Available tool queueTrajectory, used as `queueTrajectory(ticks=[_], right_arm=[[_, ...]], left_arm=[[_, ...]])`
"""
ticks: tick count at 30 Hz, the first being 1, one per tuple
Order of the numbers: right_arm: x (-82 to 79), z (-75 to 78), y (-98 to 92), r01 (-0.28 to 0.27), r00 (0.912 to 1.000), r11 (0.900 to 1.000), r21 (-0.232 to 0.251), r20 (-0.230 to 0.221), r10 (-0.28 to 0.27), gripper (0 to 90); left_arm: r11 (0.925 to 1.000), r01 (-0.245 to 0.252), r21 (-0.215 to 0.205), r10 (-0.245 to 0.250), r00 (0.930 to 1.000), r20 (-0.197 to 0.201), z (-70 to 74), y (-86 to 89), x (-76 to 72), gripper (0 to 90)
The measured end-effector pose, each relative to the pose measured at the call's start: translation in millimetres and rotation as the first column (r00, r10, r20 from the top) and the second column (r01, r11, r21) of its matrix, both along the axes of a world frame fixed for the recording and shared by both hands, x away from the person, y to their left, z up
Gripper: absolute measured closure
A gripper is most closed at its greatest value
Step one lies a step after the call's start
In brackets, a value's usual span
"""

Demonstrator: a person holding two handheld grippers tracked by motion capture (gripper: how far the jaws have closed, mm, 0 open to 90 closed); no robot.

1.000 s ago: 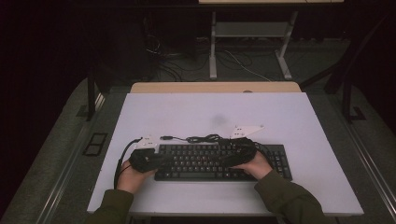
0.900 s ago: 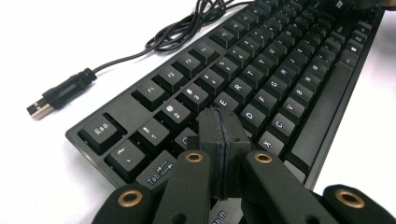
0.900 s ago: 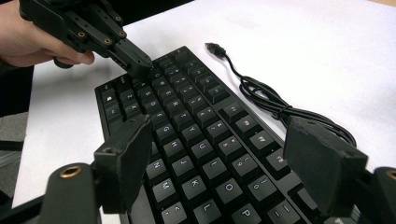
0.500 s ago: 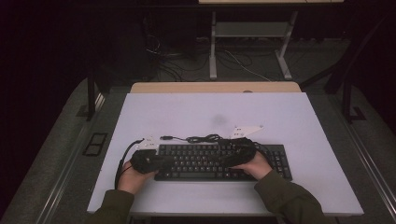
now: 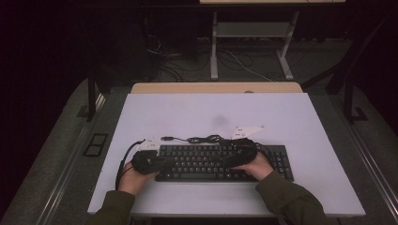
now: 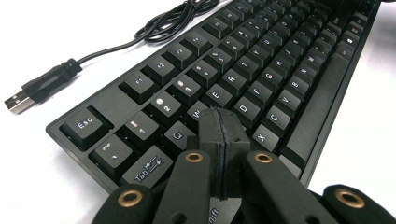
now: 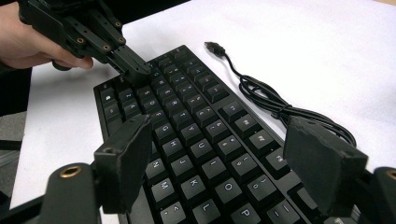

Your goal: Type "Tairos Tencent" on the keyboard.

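Left gripper view: closed left tool point(image 6: 219, 140) rests on keyboard point(image 6: 261, 74); right tool point(image 7: 224, 163) gapes empty above it.

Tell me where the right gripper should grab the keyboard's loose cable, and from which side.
Probably best at the straight run just behind the USB plug, coming down from above with the right gripper open across the cable. There it lies single and flat on the white table, apart from the keyboard. Farther back it bunches into loops, which could slip or tangle.

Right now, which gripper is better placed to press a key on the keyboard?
Left. The left gripper has its jaws shut to one tip over the keyboard near A; the right gripper hovers with jaws wide apart.
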State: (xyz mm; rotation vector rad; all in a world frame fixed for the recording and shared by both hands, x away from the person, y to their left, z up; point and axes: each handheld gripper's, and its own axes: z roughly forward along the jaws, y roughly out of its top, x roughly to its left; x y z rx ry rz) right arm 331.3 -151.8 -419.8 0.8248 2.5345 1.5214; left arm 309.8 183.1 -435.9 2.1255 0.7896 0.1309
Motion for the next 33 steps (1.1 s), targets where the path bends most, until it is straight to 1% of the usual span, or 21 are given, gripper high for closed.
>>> queueTrajectory(ticks=[1, 2, 3, 8, 10, 11, 12, 15, 22, 24, 26, 27, 31, 32, 33], right_arm=[[0.1, 0.0, -0.1, 0.0, 1.0, 1.0, 0.001, 0.0, 0.0, 23.3], [0.1, 0.0, -0.1, 0.0, 1.0, 1.0, 0.001, 0.0, 0.0, 23.3], [0.1, 0.1, -0.1, 0.0, 1.0, 1.0, 0.001, 0.0, 0.0, 23.3], [0.0, 0.1, -0.1, 0.0, 1.0, 1.0, -0.001, 0.001, 0.0, 23.3], [0.1, 0.3, -0.2, 0.001, 1.0, 1.0, 0.0, 0.003, -0.001, 23.3], [0.0, 0.7, -0.3, 0.001, 1.0, 1.0, 0.001, 0.003, -0.001, 23.3], [-0.1, 0.9, -0.5, 0.004, 1.0, 1.0, 0.002, 0.002, -0.004, 23.3], [0.6, 0.8, -1.0, 0.005, 1.0, 1.0, 0.004, 0.007, -0.005, 23.3], [0.6, 1.3, -1.5, 0.004, 1.0, 1.0, 0.005, 0.009, -0.004, 23.3], [0.6, 1.2, -1.6, 0.004, 1.0, 1.0, 0.005, 0.008, -0.004, 23.3], [0.6, 0.9, -1.6, 0.007, 0.9999, 1.0, 0.004, 0.008, -0.007, 23.3], [0.7, 0.9, -1.6, 0.007, 0.9999, 1.0, 0.004, 0.007, -0.007, 23.3], [1.0, 1.3, -2.3, 0.005, 1.0, 1.0, 0.003, 0.008, -0.005, 23.3], [1.0, 1.3, -2.3, 0.005, 1.0, 1.0, 0.003, 0.008, -0.005, 23.3], [1.1, 1.3, -2.6, 0.006, 0.9999, 1.0, 0.003, 0.008, -0.006, 23.3]], left_arm=[[0.9999, 0.003, 0.011, -0.003, 1.0, -0.006, -0.9, -0.4, 0.1, 88.7], [1.0, 0.003, 0.008, -0.003, 1.0, -0.002, -1.7, -0.5, 0.3, 88.7], [1.0, 0.002, 0.003, -0.002, 1.0, -0.009, -1.8, 0.1, 0.6, 88.8], [1.0, -0.001, 0.008, 0.002, 1.0, -0.007, -1.0, 0.2, 0.2, 88.7], [0.9999, 0.002, 0.011, -0.002, 1.0, 0.0, 0.3, 0.1, 0.0, 88.7], [1.0, -0.001, 0.003, 0.001, 1.0, 0.004, 1.3, 0.3, -0.3, 88.7], [1.0, -0.001, 0.004, 0.001, 0.9999, 0.012, 2.5, 0.5, -0.2, 88.7], [1.0, 0.0, -0.005, 0.0, 0.9999, 0.011, 3.1, 0.5, -0.6, 88.7], [0.9999, 0.003, -0.012, -0.003, 0.9997, 0.023, 6.9, -2.5, -2.7, 88.0], [0.9998, 0.011, -0.017, -0.011, 0.9995, 0.029, 7.7, -3.4, -2.9, 86.0], [0.9997, 0.008, -0.024, -0.007, 0.9996, 0.028, 8.6, -5.2, -3.8, 82.2], [0.9997, 0.013, -0.023, -0.012, 0.9993, 0.037, 8.8, -6.2, -3.9, 81.1], [0.9995, 0.01, -0.029, -0.008, 0.9992, 0.04, 9.8, -8.5, -5.1, 75.6], [0.9994, 0.01, -0.032, -0.009, 0.9991, 0.043, 10.2, -9.5, -5.6, 75.6], [0.9994, 0.008, -0.032, -0.007, 0.999, 0.044, 10.5, -10.5, -6.1, 72.3]])
